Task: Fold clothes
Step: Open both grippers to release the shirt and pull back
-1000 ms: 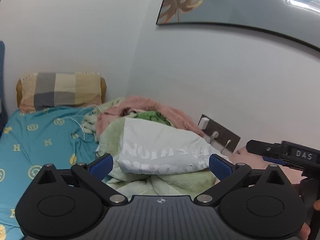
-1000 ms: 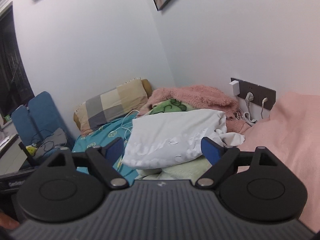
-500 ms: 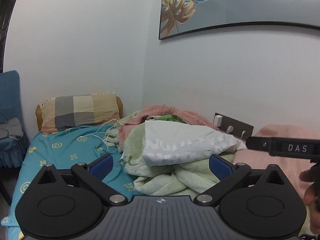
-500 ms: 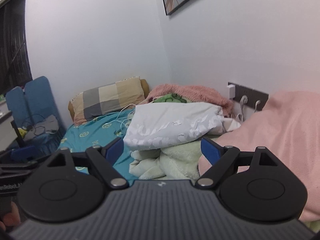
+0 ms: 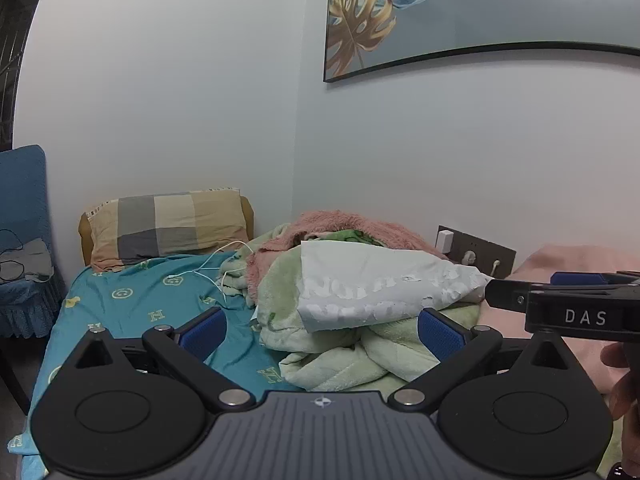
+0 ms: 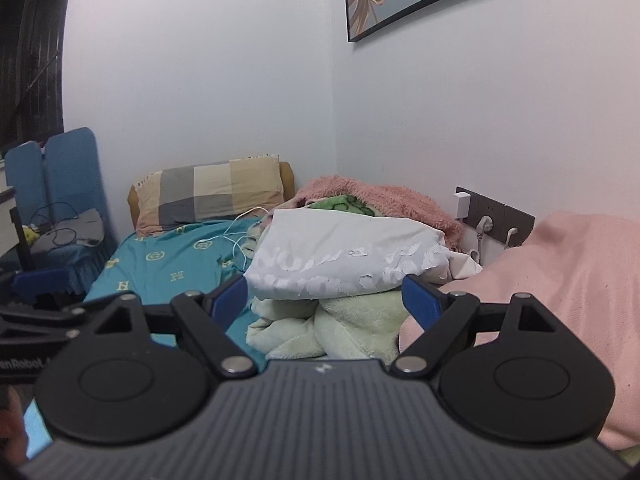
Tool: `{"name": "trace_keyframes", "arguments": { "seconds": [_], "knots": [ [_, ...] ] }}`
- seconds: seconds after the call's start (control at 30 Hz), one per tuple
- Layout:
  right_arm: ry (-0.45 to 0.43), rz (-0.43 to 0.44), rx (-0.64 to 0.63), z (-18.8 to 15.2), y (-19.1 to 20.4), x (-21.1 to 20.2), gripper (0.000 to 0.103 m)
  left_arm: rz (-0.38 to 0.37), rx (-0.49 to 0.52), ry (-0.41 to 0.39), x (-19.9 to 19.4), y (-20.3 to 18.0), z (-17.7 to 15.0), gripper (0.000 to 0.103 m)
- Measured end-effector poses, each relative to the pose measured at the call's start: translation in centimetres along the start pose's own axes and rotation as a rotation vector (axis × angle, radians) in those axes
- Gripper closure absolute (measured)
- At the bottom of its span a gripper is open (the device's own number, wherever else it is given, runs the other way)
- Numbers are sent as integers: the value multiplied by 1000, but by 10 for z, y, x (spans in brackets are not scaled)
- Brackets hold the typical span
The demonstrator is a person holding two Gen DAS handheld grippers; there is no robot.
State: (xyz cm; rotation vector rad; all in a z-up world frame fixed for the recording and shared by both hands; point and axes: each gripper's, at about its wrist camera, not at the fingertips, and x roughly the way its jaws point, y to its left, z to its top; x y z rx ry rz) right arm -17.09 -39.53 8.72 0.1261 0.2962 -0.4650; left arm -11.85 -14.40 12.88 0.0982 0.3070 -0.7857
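Note:
A white garment with cracked lettering lies folded on top of a heap of pale green fleece and pink fluffy blanket on the bed; it also shows in the right wrist view. My left gripper is open and empty, held back from the heap. My right gripper is open and empty, also short of the heap. The right gripper shows side-on at the right edge of the left wrist view.
The bed has a teal patterned sheet and a checked pillow at its head. A white cable lies on the sheet. A wall socket strip sits behind the heap. A pink cover lies right, a blue chair left.
Both grippers have pulled back and risen away from the heap, so the bed and room show wider. Both stay open. The white garment lies where it was.

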Motion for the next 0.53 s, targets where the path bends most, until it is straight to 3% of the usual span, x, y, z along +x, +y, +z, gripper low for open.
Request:
{"name": "trace_keyframes", "arguments": {
  "seconds": [0.53],
  "knots": [
    [-34,-9,-29,1,12,-16,17,-4,-18,-28,-11,3,4,1]
  ]
}}
